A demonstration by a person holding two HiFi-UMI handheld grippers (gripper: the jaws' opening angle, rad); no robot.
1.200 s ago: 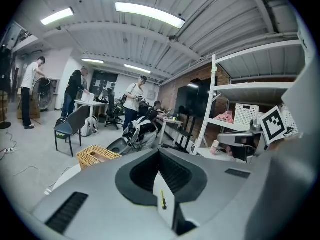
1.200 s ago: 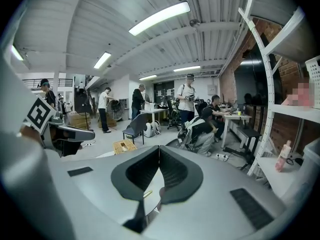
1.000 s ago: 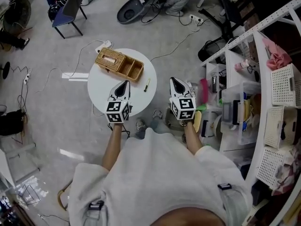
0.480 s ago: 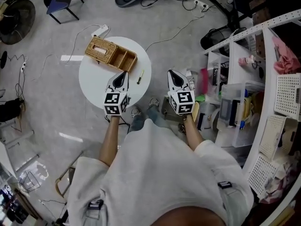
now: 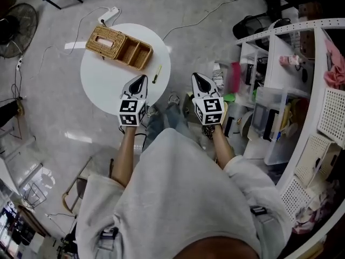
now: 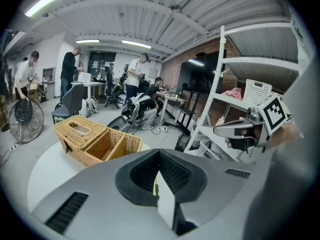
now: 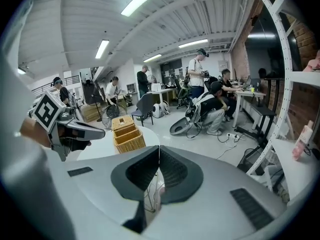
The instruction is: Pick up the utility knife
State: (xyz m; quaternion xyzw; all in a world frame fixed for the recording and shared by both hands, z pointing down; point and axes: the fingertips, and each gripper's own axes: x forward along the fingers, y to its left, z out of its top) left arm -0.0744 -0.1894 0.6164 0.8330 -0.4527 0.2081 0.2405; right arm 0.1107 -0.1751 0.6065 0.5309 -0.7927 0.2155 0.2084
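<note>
Both tools sit nearer the table than a second ago, and the table and basket have slid toward the upper left of the head view.

- Left tool (image 5: 142, 79): jaws together, nothing held, tip over the near rim of the round white table (image 5: 99, 85).
- Right tool (image 5: 196, 77): jaws together, empty, off the table's right side over the floor.
- Utility knife (image 5: 156, 73): yellow, flat on the table near its right edge, close to the wicker basket (image 5: 119, 46). Long axis runs away from the person, leaning slightly right.
- Knife lies just ahead and right of the left tool's tip. My read is that the left hand is nearer, though its jaws must open first.
</note>
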